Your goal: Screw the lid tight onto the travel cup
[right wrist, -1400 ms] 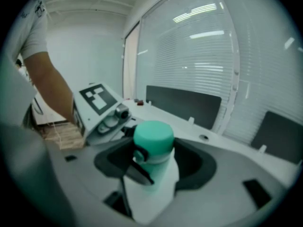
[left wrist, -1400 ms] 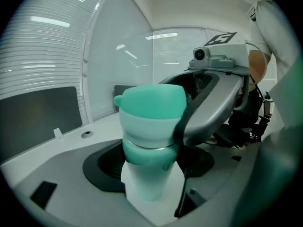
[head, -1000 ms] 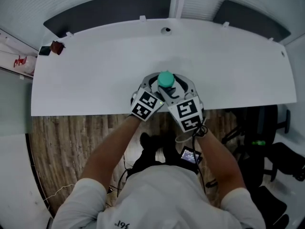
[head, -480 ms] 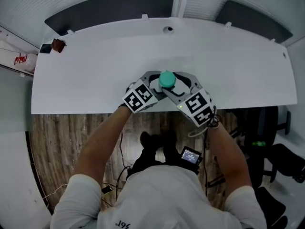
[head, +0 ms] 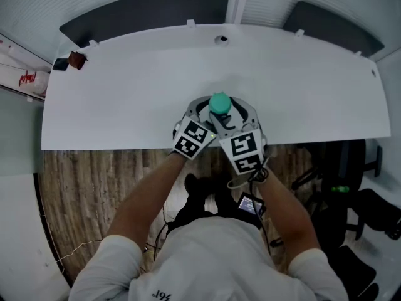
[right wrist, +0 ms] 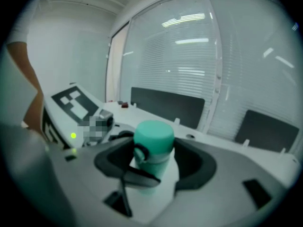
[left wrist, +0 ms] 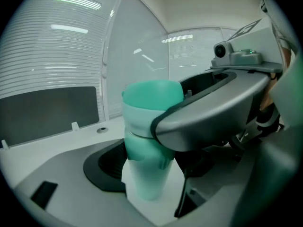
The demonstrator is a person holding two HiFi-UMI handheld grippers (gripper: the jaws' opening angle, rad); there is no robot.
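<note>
White tabletop (head: 125, 93), slatted blinds behind. A teal travel cup (left wrist: 144, 174) stands upright between the jaws of the left claw (head: 210, 113), which is clamped on its body. The right claw (head: 230, 113) is clamped higher up on the teal lid (right wrist: 153, 135), one jaw crossing just above the left claw's. Both claws sit at the tabletop's near edge.

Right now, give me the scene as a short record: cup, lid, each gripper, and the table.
travel cup: mint green, upright on the table near its front edge
lid: mint green, seated on top of the cup
left gripper: jaws closed on the cup's body, below the lid
right gripper: jaws closed on the lid
</note>
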